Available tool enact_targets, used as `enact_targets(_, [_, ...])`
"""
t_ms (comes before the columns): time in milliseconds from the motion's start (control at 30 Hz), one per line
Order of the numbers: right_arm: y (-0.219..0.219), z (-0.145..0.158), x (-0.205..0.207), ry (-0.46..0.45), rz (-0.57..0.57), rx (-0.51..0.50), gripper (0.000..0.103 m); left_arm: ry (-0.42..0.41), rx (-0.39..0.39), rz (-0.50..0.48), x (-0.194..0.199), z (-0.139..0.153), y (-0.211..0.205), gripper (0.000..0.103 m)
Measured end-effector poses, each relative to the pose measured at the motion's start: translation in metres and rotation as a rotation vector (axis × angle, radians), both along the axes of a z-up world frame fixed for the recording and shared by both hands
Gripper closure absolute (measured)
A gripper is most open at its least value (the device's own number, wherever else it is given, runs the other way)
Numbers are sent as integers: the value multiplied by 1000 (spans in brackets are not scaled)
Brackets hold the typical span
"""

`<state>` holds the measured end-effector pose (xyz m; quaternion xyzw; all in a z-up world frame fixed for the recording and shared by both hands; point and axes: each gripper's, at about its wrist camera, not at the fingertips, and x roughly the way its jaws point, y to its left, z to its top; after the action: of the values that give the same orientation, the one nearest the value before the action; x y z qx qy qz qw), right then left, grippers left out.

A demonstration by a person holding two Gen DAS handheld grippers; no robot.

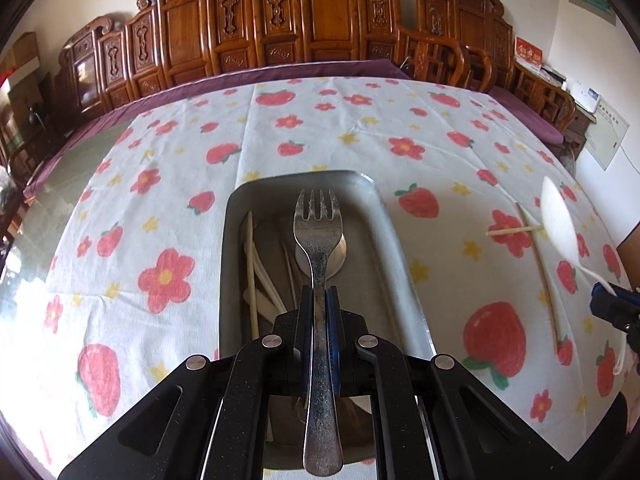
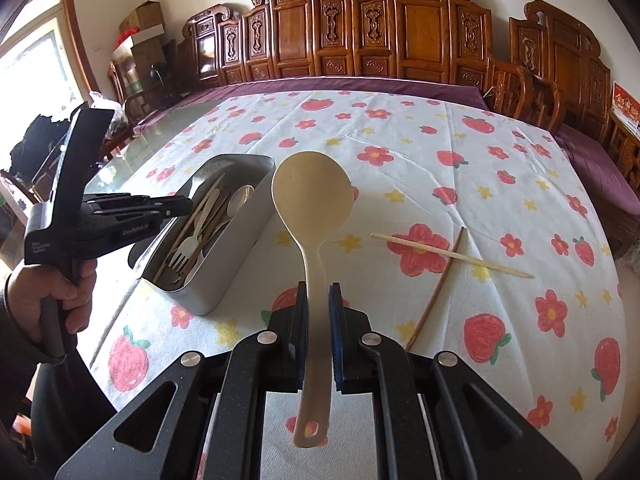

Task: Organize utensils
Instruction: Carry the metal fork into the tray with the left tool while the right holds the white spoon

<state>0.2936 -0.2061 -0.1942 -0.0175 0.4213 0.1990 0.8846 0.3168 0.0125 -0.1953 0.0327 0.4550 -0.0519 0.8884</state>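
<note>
My left gripper [image 1: 319, 296] is shut on the handle of a speckled metal fork [image 1: 318, 236]. The fork's tines point away, over the open metal tray [image 1: 394, 240]. In the tray lie a metal spoon [image 1: 340, 256], pale chopsticks and cream plastic utensils. My right gripper [image 2: 319, 292] is shut on the handle of a cream plastic spoon [image 2: 312, 196], held above the cloth just right of the tray [image 2: 236, 240]. The right wrist view has the left gripper [image 2: 186, 205] over the tray's left side. At the right edge of the left wrist view are the right gripper [image 1: 604, 296] and its spoon [image 1: 558, 220].
A light chopstick [image 2: 452, 256] and a dark one [image 2: 440, 284] lie crossed on the strawberry-print cloth [image 2: 400, 140], right of the spoon. A person's hand [image 2: 48, 292] holds the left gripper's handle. Carved wooden chairs [image 2: 400, 40] line the table's far side.
</note>
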Motion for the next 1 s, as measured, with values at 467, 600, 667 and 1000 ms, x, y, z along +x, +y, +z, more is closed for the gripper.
enact_targets(467, [7,1,2,0,4,-2,92,52,-14,30,15,-22,11,97])
enact_targets(600, [8,2,2,0,5,-2,91,64,-18,28,20,-25,12,97])
enact_targets(667, [8,2,2,1,3,0,92,71,-17,29,22,-27,13,97])
enact_targets(1000, [26,1,7,9,22,10,91,65,-38,18,14,-16,19,97])
